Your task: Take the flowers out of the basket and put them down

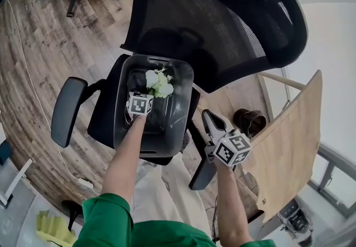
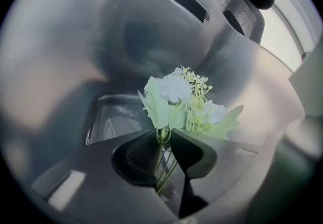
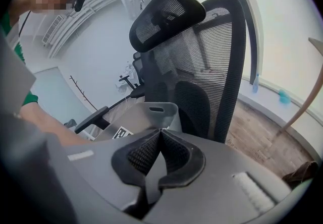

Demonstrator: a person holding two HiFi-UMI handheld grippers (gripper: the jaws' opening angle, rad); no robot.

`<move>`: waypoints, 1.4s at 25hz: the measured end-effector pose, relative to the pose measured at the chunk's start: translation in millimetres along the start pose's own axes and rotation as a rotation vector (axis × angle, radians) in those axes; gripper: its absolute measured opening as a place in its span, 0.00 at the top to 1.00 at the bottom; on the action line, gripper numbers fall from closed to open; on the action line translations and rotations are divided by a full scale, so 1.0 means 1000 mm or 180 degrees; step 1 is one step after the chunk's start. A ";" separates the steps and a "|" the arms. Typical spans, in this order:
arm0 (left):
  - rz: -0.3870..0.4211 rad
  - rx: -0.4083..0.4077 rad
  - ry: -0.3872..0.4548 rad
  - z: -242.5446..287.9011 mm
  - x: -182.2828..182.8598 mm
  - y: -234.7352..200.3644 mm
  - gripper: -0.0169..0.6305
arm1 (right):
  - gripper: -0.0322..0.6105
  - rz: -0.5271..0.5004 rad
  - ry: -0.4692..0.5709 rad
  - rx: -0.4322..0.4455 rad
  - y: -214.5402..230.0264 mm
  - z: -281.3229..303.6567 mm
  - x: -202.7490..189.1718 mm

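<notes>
A grey plastic basket (image 1: 183,73) stands on the seat of a black office chair. A small bunch of white flowers with pale green leaves (image 1: 158,83) is inside it. My left gripper (image 1: 146,94) reaches into the basket and is shut on the thin green stems (image 2: 162,160), with the blooms (image 2: 176,89) standing above the jaws. The basket's grey wall with a slot handle (image 2: 189,3) fills the left gripper view behind them. My right gripper (image 1: 211,123) hangs outside the basket to its right, shut with nothing in it (image 3: 160,134).
The chair's mesh backrest (image 1: 222,18) rises behind the basket, and its armrests (image 1: 65,109) flank the seat. A tilted wooden board (image 1: 289,146) stands at the right with a brown shoe (image 1: 250,122) beside it. Wood-plank floor (image 1: 50,45) lies to the left.
</notes>
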State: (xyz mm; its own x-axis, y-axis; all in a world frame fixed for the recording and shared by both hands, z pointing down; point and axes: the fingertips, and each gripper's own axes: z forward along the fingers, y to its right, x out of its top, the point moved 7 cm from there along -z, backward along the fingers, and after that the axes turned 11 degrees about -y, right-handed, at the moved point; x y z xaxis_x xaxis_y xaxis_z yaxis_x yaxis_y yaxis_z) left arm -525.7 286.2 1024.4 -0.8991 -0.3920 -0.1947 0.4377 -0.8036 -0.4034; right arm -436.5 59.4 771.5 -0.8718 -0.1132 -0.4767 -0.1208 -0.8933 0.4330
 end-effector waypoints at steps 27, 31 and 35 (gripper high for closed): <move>0.0161 -0.0085 0.0027 0.004 -0.005 0.006 0.87 | 0.94 0.0025 -0.0419 0.0060 -0.006 0.056 -0.006; 0.0188 -0.0100 0.0141 0.002 0.000 0.006 0.87 | 0.94 0.0034 -0.0487 0.0089 -0.008 0.064 -0.011; 0.0154 -0.0124 0.0101 0.002 -0.004 0.006 0.88 | 0.94 0.0044 -0.0488 0.0096 -0.008 0.066 -0.010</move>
State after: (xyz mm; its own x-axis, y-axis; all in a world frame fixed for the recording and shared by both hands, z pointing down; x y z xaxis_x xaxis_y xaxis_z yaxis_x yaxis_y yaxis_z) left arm -519.4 281.8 1024.5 -0.8768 -0.4150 -0.2428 0.4807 -0.7658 -0.4272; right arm -458.1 96.1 823.4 -0.9354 -0.0555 -0.3491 -0.1205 -0.8784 0.4624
